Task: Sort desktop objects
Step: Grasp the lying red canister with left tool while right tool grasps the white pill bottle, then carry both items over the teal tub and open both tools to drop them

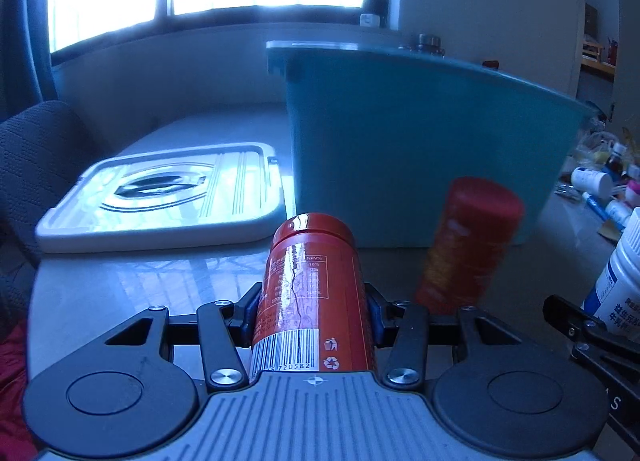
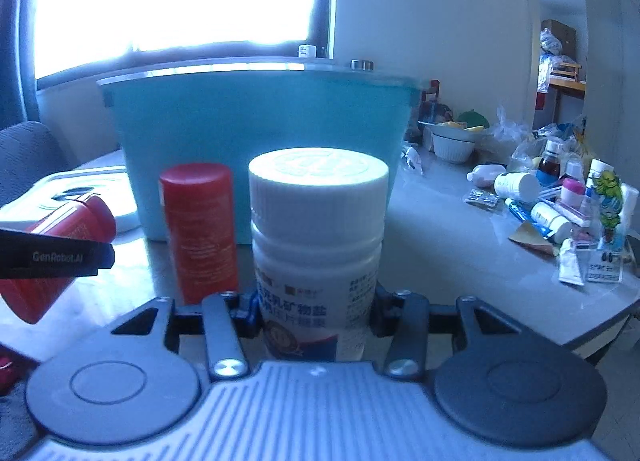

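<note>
My left gripper is shut on a red bottle with a barcode label, held tilted just above the table; it also shows in the right wrist view. My right gripper is shut on a white pill bottle with a ribbed white cap, seen at the right edge of the left wrist view. A red tube with a red cap stands upright on the table between them, in front of a teal storage bin. The tube and bin also show in the right wrist view.
The bin's white lid lies flat to the left of the bin. A heap of small bottles, tubes and packets covers the table's right side, with a white bowl behind. A dark chair stands at the left.
</note>
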